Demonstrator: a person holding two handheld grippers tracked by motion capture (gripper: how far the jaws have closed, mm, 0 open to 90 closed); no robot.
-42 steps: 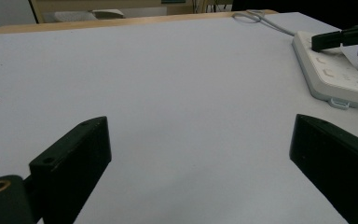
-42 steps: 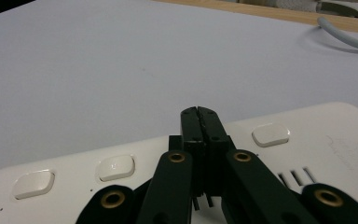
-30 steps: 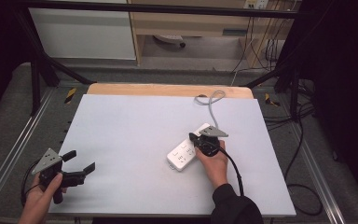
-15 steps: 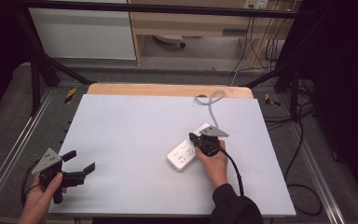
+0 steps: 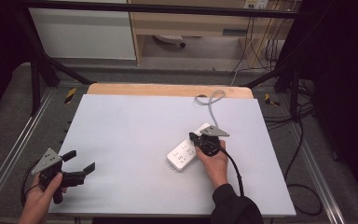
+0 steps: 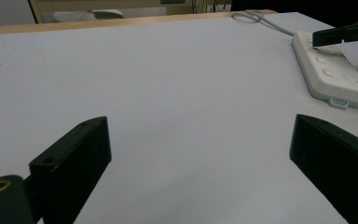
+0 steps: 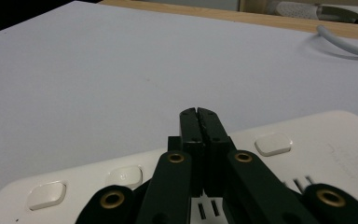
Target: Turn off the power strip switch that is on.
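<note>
A white power strip [image 5: 182,152] lies slantwise on the pale surface [image 5: 135,126], right of centre, its grey cable [image 5: 210,103] running toward the far wooden edge [image 5: 168,89] and looping there. The right gripper [image 5: 195,138] sits over the strip's upper face, held from behind by the right hand [image 5: 213,161]; in the right gripper view its jaws are pressed together with nothing between them, the tips just above the strip near its row of white switches [image 7: 273,143]. The left gripper [image 5: 79,161] rests at the near left corner of the surface, well apart from the strip, in the left hand [image 5: 42,198], its jaws spread wide and empty. Bare surface stretches between the two grippers and on to the far edge; metal rails [image 5: 9,154] flank both sides.
</note>
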